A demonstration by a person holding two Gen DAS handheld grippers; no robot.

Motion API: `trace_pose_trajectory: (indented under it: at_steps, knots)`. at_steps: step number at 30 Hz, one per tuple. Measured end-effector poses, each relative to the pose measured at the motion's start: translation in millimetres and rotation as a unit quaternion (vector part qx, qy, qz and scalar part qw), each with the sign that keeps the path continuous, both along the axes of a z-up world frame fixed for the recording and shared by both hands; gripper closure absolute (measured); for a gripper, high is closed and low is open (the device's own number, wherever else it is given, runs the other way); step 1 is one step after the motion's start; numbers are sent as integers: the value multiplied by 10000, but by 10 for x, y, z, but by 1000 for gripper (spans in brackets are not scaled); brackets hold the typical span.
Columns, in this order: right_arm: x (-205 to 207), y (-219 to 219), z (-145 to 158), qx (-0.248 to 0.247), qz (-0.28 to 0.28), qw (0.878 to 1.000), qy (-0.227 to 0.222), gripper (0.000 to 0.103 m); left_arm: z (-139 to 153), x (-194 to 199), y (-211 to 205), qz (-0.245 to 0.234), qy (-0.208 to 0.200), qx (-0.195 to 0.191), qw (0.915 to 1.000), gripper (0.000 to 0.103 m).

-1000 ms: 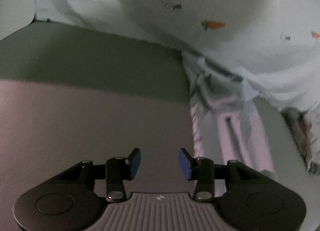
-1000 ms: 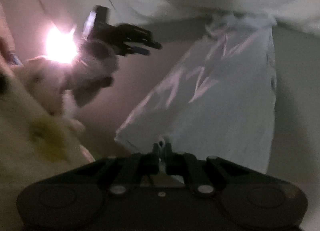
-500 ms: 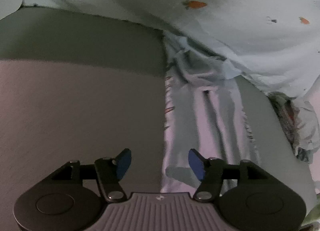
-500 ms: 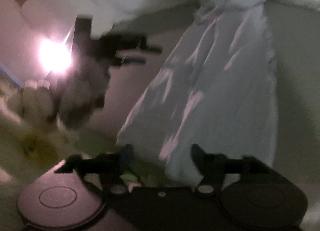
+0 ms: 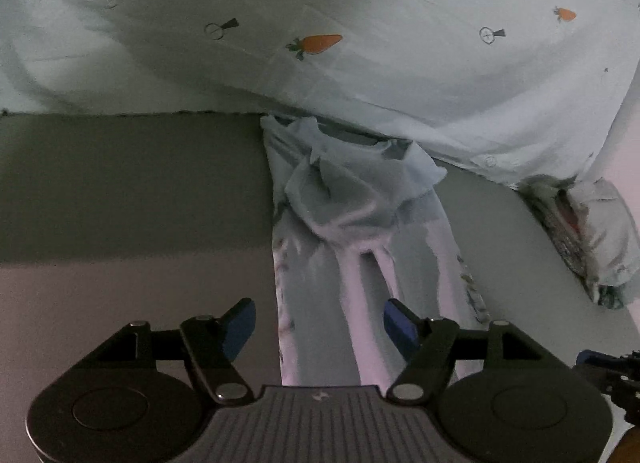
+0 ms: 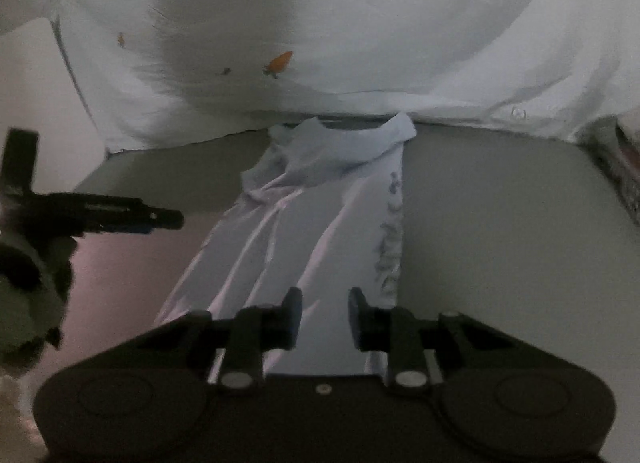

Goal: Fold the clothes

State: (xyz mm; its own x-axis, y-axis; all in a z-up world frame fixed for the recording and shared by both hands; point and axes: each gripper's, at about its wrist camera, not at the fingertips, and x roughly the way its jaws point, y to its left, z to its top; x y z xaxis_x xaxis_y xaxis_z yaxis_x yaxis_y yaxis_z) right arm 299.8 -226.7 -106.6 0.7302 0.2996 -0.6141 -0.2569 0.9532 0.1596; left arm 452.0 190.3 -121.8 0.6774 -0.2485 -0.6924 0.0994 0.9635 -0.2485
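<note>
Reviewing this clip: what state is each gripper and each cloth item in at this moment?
Left gripper: open, holding nothing, over the garment's near end.
Right gripper: open, holding nothing.
Pale blue garment: lying lengthwise on the grey surface, far end bunched up, not folded over.
Carrot-print white sheet: draped behind, wrinkled.
Crumpled patterned cloth pile: heaped at the right edge.

Right tool (image 6: 324, 315), jaws parted, above pale folded garment (image 6: 320, 223) on grey surface (image 6: 500, 223).
</note>
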Motion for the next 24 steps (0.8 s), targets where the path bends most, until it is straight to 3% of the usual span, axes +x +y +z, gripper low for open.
trace_pose_trajectory:
  at_steps: [3, 8, 12, 15, 18, 19, 20, 21, 22, 24]
  knots:
    - [329, 41, -75, 53, -230, 9997, 44, 76, 34, 318, 2, -35, -62, -143, 9999, 31]
    - [1016, 102, -224, 298, -409, 9983, 271, 78, 44, 1028, -104, -210, -91, -45, 9997, 26]
    - [1604, 182, -313, 142, -416, 9985, 339, 78, -102, 1746, -205, -327, 153, -202, 9991, 24]
    - [2009, 229, -400, 86, -480, 9980, 406, 78, -314, 2214, -304, -504, 619, -342, 9962, 24]
    - [2293, 264, -492, 103, -593, 9971, 470, 78, -470, 2389, -437, -764, 737, -347, 9937, 27]
    - [2358, 271, -527, 135, -632, 9967, 491, 78, -507, 2407, -483, -843, 674, -303, 9937, 31]
    - [2413, 271, -558, 168, -671, 9962, 520, 78, -532, 2409, -521, -877, 585, -210, 9942, 50]
    - [2457, 265, -588, 206, -713, 9957, 564, 78, -549, 2404, -550, -831, 460, -28, 9955, 81]
    - [2496, 262, -614, 231, -753, 9951, 594, 78, -559, 2398, -556, -721, 329, 124, 9968, 89]
    - [2558, 261, -647, 221, -830, 9945, 605, 78, -554, 2375, -513, -462, 122, 162, 9987, 89]
